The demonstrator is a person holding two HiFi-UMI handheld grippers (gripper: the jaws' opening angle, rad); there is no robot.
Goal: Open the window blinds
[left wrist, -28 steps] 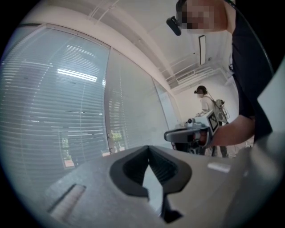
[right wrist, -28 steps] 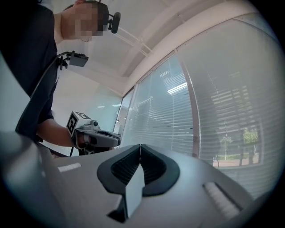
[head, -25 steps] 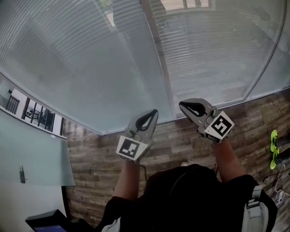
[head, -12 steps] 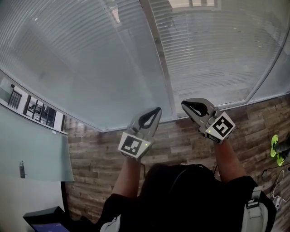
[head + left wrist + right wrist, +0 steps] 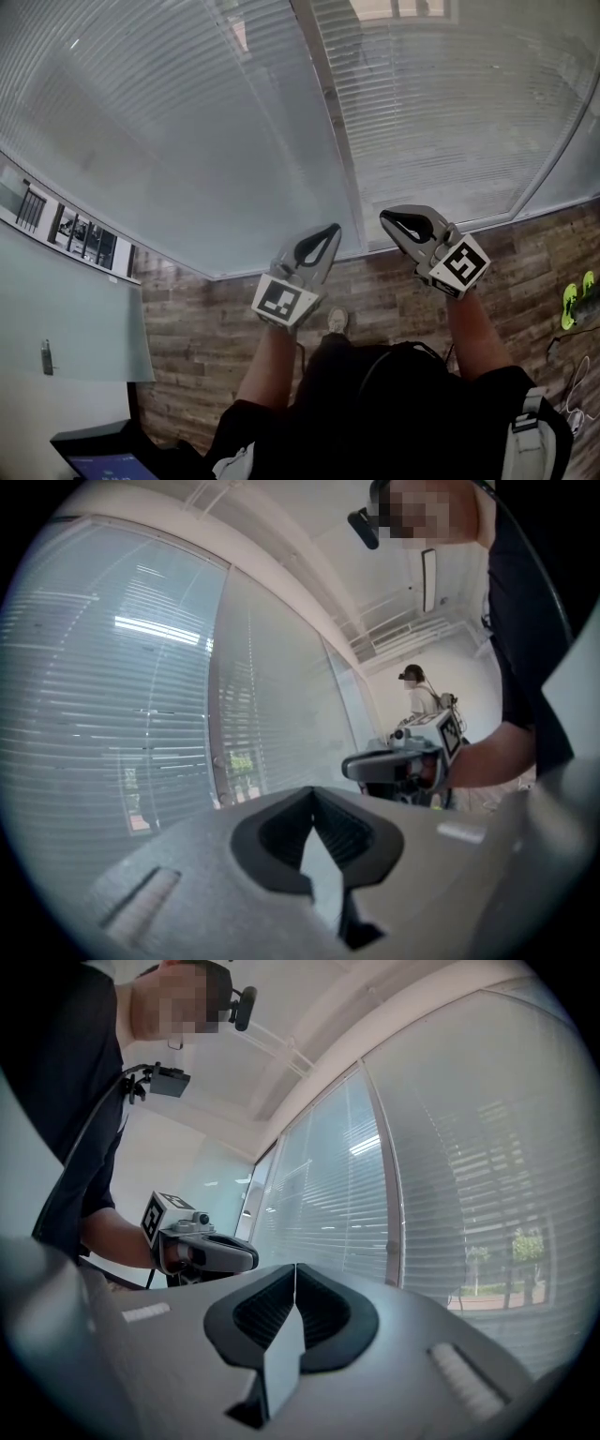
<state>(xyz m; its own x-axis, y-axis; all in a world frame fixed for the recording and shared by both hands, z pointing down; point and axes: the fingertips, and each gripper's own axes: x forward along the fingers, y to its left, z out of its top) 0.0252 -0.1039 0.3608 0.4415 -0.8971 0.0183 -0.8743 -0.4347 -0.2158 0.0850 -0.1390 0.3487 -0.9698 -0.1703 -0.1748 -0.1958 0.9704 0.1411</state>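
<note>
Closed white window blinds [image 5: 187, 122] fill the top of the head view behind glass, split by a grey upright mullion [image 5: 330, 112]. My left gripper [image 5: 330, 230] and right gripper [image 5: 386, 217] hang side by side a little short of the window's lower edge, tips toward the mullion. Both are shut with nothing between the jaws. In the left gripper view the left gripper [image 5: 312, 791] faces the blinds [image 5: 112, 686], with the right gripper [image 5: 394, 761] beside it. In the right gripper view the right gripper [image 5: 295, 1267] faces the blinds [image 5: 469, 1176], with the left gripper [image 5: 202, 1249] beside it.
Wood-plank floor [image 5: 394, 300] lies below the window. A pale wall panel [image 5: 66, 309] stands at the left, a dark screen [image 5: 103, 459] at lower left. Green items [image 5: 574, 300] and cables lie at the right edge. Another person [image 5: 417, 691] stands far back.
Both grippers have drifted slightly right and toward the window, still shut. A shoe has come into view below the left gripper, and the floor has shifted under the view.
</note>
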